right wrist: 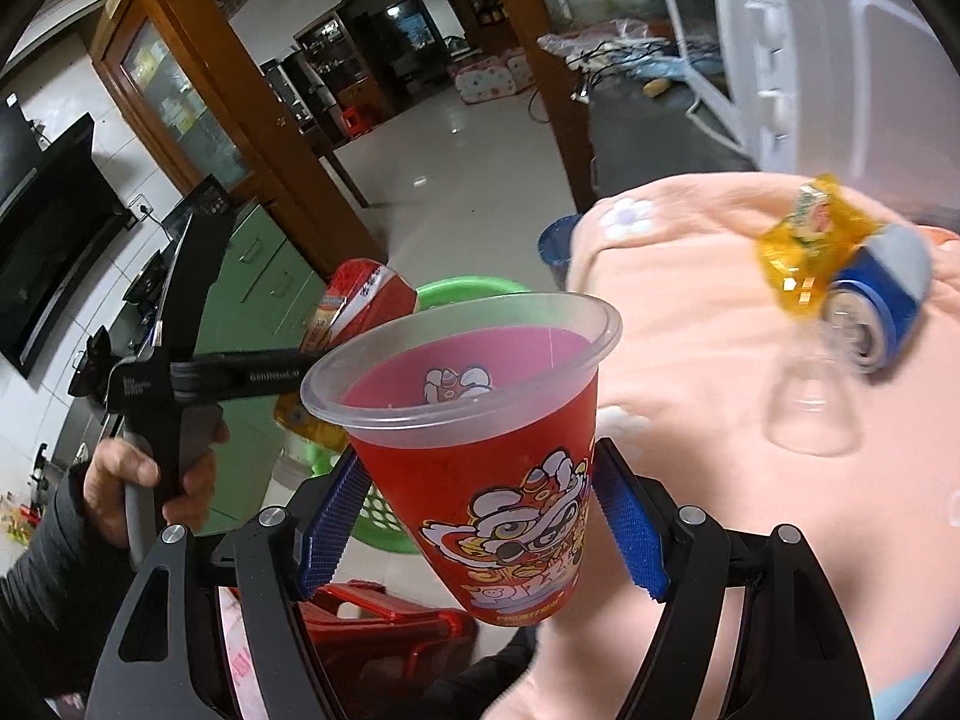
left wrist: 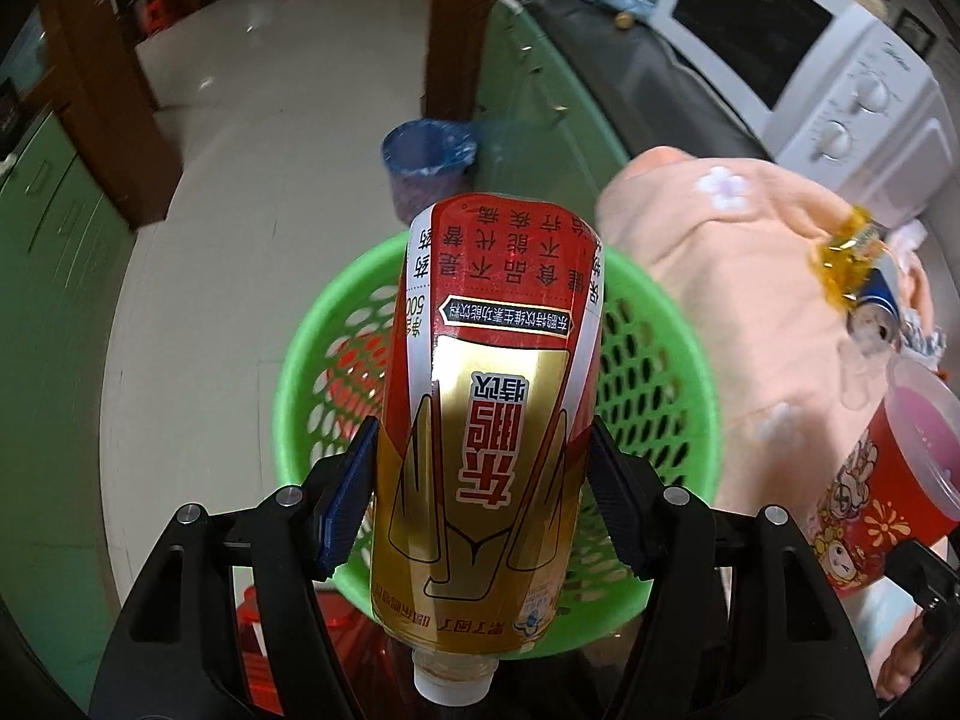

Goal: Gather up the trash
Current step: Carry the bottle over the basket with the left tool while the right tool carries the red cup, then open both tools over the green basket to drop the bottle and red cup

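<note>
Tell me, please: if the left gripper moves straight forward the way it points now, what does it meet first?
Probably the green basket: the left gripper, shut on the bottle, points into its opening. Depth is unclear.

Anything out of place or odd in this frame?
Mostly trash still on the peach cloth: a blue can lying on its side, a crumpled yellow wrapper, a clear cup upside down. Both tongs hold items normally.

The bottle (left wrist: 486, 420) hangs above the basket (left wrist: 654, 396), left of the cloth (left wrist: 750, 312).
</note>
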`<state>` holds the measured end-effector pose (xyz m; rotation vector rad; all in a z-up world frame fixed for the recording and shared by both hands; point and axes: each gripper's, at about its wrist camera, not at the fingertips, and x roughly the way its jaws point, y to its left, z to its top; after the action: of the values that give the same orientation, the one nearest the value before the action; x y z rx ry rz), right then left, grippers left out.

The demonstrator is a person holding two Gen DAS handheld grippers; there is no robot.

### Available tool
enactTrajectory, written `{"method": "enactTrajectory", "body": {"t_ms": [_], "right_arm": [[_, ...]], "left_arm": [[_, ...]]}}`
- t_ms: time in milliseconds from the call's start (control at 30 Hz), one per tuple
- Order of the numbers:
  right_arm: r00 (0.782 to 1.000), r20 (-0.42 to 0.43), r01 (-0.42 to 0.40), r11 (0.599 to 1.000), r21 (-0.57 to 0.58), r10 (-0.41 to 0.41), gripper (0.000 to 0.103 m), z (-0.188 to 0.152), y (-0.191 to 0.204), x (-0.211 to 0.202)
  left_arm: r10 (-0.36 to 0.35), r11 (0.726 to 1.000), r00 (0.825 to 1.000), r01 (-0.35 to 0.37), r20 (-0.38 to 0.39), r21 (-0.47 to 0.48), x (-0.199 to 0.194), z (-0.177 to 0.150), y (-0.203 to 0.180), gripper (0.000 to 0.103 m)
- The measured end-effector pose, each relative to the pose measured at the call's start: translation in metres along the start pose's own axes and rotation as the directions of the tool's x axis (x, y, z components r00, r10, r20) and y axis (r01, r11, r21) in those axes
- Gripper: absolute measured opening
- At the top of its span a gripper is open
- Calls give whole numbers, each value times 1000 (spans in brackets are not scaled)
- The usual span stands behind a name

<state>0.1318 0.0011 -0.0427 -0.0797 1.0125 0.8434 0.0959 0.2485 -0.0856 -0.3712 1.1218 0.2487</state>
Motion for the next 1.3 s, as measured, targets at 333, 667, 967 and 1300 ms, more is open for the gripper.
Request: {"method": "enactTrajectory", "body": {"t_ms": [333,667,967,1300], "right_arm": [[998,-36,-52,998,25,53,72,16,17,46],[995,-52,-86,996,40,88,80,15,29,63],[998,-29,-57,998,-3,57,84,13,29,46],[998,32,46,998,33,-47,84,-1,-9,-3]], "left_arm": [[18,998,1000,-18,-6,-58,0,3,17,67],[31,996,999,-28,31,-79,-17,7,22,75],[14,998,999,-11,31,-66,-22,7,12,75],[-37,999,998,36,41,10,-29,12,-29,77]]}}
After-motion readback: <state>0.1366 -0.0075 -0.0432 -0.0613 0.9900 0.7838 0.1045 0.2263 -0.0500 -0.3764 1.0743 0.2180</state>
